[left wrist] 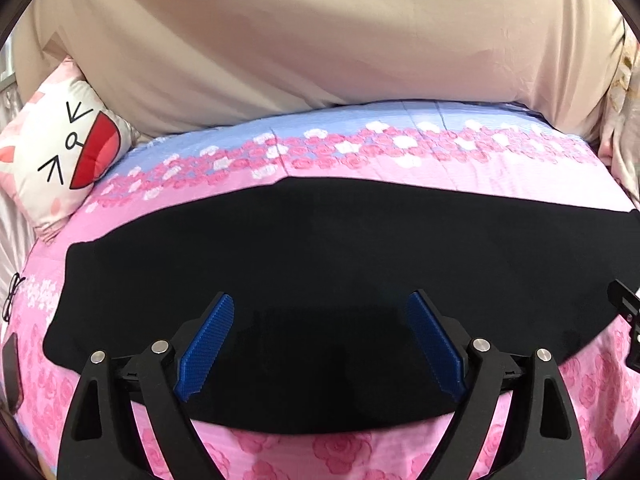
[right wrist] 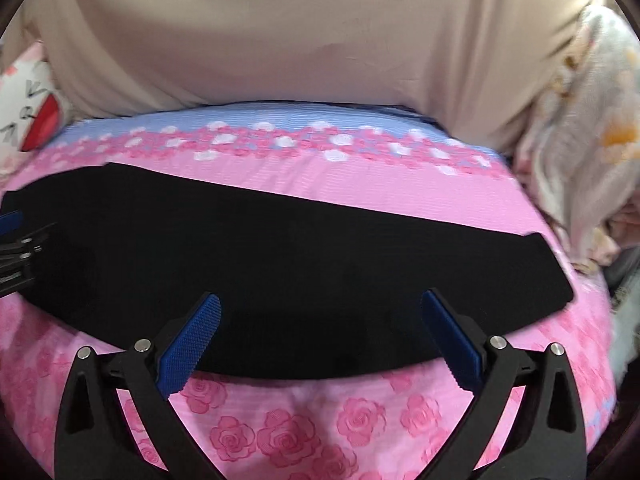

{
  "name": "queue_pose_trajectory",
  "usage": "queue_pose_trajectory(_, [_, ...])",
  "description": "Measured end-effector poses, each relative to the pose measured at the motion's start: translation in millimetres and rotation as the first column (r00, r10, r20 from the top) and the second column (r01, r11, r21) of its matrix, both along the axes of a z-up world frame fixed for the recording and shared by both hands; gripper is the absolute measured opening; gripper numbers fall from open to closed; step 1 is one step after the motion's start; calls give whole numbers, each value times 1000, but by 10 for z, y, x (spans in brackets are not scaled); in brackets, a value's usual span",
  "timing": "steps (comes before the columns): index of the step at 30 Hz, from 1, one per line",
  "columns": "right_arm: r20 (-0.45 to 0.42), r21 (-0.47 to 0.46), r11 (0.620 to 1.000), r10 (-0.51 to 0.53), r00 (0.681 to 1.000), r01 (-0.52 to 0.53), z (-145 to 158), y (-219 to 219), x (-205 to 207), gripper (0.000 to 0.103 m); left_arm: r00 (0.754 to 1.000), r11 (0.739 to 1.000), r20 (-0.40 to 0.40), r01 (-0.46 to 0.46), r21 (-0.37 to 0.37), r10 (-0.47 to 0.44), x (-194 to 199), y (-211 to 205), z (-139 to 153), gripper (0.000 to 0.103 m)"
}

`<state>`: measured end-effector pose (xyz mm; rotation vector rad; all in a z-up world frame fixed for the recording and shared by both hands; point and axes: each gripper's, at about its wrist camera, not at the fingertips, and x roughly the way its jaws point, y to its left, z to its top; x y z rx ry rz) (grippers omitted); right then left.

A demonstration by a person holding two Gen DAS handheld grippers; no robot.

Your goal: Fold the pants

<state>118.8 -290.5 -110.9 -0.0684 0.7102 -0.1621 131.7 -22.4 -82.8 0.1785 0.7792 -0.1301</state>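
One pair of black pants, one rose-print bedsheet, one cartoon-face cushion, one beige headboard cover, one pair of eyeglasses and two open-jawed grippers, left and right.

Black pants, flat and smooth, lengthwise across the pink floral bedspread

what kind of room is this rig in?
Most likely a bedroom. The black pants lie flat on a pink rose-print bedsheet, a white cartoon-face cushion sits at its left end, and a beige padded headboard or sofa back rises behind. Both tools hover open.
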Motion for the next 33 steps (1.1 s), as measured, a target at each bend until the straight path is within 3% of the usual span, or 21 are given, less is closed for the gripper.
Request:
queue_pose_trajectory(4, [55, 40, 999, 0, 999, -3, 5, -65, -109, 98, 1000, 1000, -10, -1, -2, 1, -40, -37, -32, 87])
queue_pose_trajectory(7, [80, 34, 997, -78, 994, 75, 4, -141, -143, 98, 1000, 1000, -16, 10, -16, -11, -72, -90, -34, 86])
queue_pose_trajectory(10, [108, 123, 989, -94, 990, 81, 38, -408, -192, 98, 1000, 1000, -5, 22, -1, -22, -115, -195, -24, 86])
queue_pose_trajectory(13, [48, 222, 970, -115, 992, 102, -22, -865, -143, 98, 999, 999, -7, 49, 22, -49, -144, -338, -35, 86])
queue_pose_trajectory(17, [4, 194, 945, -269, 963, 264, -103, -1625, -167, 98, 997, 997, -14, 74, 36, -73, -146, -543, -53, 86])
queue_pose_trajectory(23, [-77, 233, 882, -403, 912, 409, -255, -2655, -204, 98, 994, 992, -27, 104, 67, -102, -140, -882, -117, 86])
queue_pose_trajectory(31, [-156, 418, 797, -409, 899, 436, -572, -3155, -263, 98, 992, 987, -41, 123, 104, -120, -99, -1150, -202, 86])
queue_pose_trajectory(33, [-148, 432, 797, -400, 904, 423, -599, -3167, -209, 98, 992, 987, -46, 124, 105, -120, -85, -1178, -213, 86])
